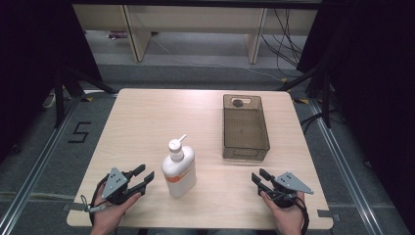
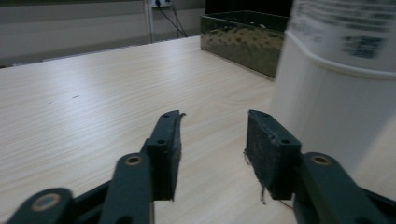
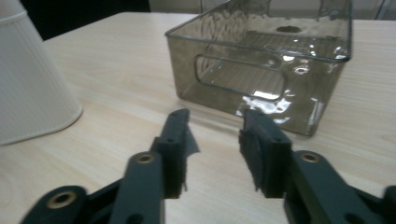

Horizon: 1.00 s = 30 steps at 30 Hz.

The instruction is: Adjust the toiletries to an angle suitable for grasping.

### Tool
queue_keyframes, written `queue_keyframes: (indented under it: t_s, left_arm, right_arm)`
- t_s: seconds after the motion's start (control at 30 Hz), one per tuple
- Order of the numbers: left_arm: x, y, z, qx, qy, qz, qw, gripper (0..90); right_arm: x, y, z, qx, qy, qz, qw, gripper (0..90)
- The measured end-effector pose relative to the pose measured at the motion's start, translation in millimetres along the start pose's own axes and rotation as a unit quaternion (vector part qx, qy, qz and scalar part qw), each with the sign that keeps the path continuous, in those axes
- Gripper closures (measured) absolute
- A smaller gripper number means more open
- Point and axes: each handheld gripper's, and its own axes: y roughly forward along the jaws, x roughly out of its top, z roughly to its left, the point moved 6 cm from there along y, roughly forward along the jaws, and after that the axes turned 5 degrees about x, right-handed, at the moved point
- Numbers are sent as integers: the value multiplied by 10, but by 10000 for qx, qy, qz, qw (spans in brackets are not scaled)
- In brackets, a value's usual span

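A white pump bottle (image 1: pixel 178 167) with an orange band stands upright near the front middle of the wooden table (image 1: pixel 147 122). A smoky clear plastic bin (image 1: pixel 244 128) sits empty at the right, its long side running away from me. My left gripper (image 1: pixel 145 175) rests at the front left, open, with nothing between its jaws, a short way left of the bottle (image 2: pixel 336 79). My right gripper (image 1: pixel 259 177) is open and holds nothing at the front right, just before the bin (image 3: pixel 266 60); the bottle (image 3: pixel 32 84) shows at its left.
Wooden furniture legs (image 1: pixel 139 34) and loose cables (image 1: pixel 286 39) lie on the floor beyond the table. Black stands (image 1: pixel 63 83) flank both far corners. A taped "5" (image 1: pixel 80 132) marks the floor at the left.
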Motion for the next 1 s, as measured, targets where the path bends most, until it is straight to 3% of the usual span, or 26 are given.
queue_keyframes:
  t_s: [0.03,0.07,0.13,0.17,0.2,0.23,0.27,0.33,0.43,0.47,0.5,0.53,0.6,0.83,0.87,0.93,1.0]
  left_arm:
    - [0,0,0,0,0,0,10000,586]
    - [15,-68,-83,-171,102,-55,9998,630]
    - [29,-130,-140,-268,207,-48,9994,661]
    - [41,-167,-183,-360,211,-61,9991,717]
    - [48,-194,-215,-428,210,-55,9988,747]
    - [71,-242,-310,-677,102,-112,9976,790]
    - [76,-261,-336,-726,121,-74,9973,818]
    - [82,-286,-374,-797,143,-29,9967,850]
    - [129,-336,-532,-1121,190,-46,9935,891]
    - [129,-336,-532,-1121,190,-46,9935,893]
    - [141,-343,-581,-1194,247,-2,9925,893]
    - [149,-341,-610,-1246,291,12,9918,893]
    - [168,-298,-738,-1449,335,-12,9889,894]
    - [180,-163,-877,-1595,525,126,9857,895]
    - [185,-107,-893,-1575,585,160,9857,894]
    - [192,-56,-905,-1579,621,175,9853,895]
    - [202,-18,-919,-1569,664,191,9852,895]
  right_arm:
    - [0,0,0,0,0,0,10000,642]
    - [-7,-5,33,51,-123,138,9998,694]
    - [-9,-12,48,49,-104,181,9998,705]
    - [-12,8,80,173,-16,157,9997,723]
    - [-11,11,85,176,-30,167,9997,731]
    - [-3,10,96,168,-39,176,9997,742]
    - [4,11,83,117,-139,180,9997,750]
    - [10,16,95,121,-65,165,9998,761]
    - [20,29,86,54,-105,174,9998,779]
    - [20,29,86,54,-105,174,9998,779]
    - [20,35,105,68,27,155,9999,784]
    - [33,30,88,114,-108,149,9998,786]
    - [38,42,100,93,1,137,9999,785]
    - [39,46,94,125,-33,194,9997,776]
    - [33,47,121,146,155,191,9996,775]
    - [32,47,104,100,87,216,9997,775]
    - [28,49,117,116,170,227,9995,774]
